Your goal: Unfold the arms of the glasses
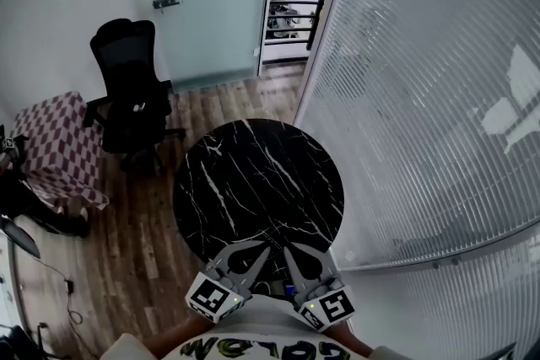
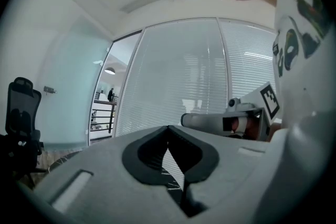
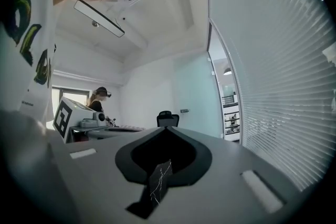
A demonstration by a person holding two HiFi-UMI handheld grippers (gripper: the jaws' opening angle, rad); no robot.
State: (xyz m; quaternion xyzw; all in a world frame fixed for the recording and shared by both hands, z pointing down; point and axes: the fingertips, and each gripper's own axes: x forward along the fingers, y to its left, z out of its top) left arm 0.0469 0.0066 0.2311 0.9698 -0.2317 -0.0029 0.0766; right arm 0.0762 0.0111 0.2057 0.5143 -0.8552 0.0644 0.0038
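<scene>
Close under your chest, your left gripper (image 1: 263, 249) and right gripper (image 1: 288, 250) sit side by side, both jaws closed on nothing. The round black marble table (image 1: 253, 173) lies ahead and below. No glasses show anywhere, so neither hand is clearly nearer.

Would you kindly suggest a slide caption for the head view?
Left gripper and right gripper, both shut and empty, side by side over the near edge of a black marble table.
</scene>
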